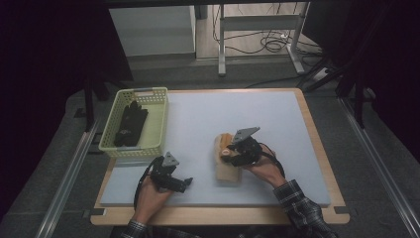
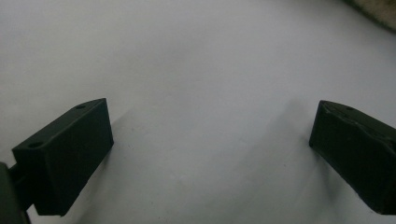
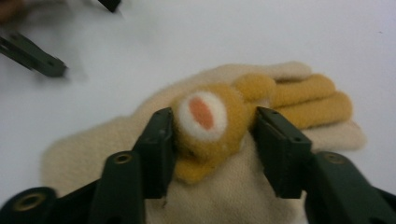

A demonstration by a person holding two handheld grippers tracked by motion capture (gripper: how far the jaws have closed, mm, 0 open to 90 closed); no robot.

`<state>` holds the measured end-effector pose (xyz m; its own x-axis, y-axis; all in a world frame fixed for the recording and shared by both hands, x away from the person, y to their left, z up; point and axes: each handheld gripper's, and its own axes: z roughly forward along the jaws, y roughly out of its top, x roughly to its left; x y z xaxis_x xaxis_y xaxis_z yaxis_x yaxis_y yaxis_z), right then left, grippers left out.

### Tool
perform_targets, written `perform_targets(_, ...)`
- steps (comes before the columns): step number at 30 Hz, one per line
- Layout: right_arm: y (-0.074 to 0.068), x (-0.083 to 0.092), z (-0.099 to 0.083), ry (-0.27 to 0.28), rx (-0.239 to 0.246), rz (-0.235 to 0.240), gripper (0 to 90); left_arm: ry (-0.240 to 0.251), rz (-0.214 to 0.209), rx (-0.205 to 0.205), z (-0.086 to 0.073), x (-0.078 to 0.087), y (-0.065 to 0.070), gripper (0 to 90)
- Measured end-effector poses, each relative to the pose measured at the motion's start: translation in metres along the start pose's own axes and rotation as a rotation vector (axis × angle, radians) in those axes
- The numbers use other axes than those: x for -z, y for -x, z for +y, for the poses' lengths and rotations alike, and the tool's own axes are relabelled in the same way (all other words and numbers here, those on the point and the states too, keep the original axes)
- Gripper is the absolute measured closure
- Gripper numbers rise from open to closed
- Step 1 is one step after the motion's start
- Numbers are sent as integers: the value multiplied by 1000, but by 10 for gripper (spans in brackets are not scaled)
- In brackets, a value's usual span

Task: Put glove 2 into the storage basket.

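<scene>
- Woolly cream glove with mustard fingers (image 3: pixel 243 154) lies between my right gripper (image 3: pixel 212 128) jaws, which look not clenched; I squeeze the padded patch before lifting.
- Left gripper (image 2: pixel 210 140) is released, empty.

We see the right gripper (image 1: pixel 229 152) over a cream glove (image 1: pixel 227 166) at the tabletop's (image 1: pixel 208 116) centre, the left gripper (image 1: pixel 185 183) at seven o'clock, a yellow basket (image 1: pixel 157 121) at ten o'clock.
</scene>
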<state>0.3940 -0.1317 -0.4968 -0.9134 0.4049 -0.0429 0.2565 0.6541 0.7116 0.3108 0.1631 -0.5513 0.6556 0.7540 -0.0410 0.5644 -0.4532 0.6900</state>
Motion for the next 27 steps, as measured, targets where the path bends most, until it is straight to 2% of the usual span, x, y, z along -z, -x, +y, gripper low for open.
perform_targets(1,0,-2,-2,-1,3,-7,416,0,0,0,0,0,0,0)
perform_targets(6,5,-5,-10,-10,-55,3,306,0,0,0,0,0,0,0)
perform_targets(13,8,21,-7,63,-98,-21,319,0,1,-1,0,0,0,0)
perform_targets(19,11,40,-23,61,-136,-33,532,0,0,0,0,0,0,0)
perform_targets(20,11,44,-30,49,-146,-40,626,0,0,0,0,0,0,0)
perform_targets(22,10,46,-36,41,-148,-50,717,0,1,0,0,0,0,0)
perform_targets(25,6,49,-46,37,-162,-31,833,0,1,0,0,0,0,0)
perform_targets(27,2,49,-53,32,-161,-18,872,0,1,0,0,0,0,0)
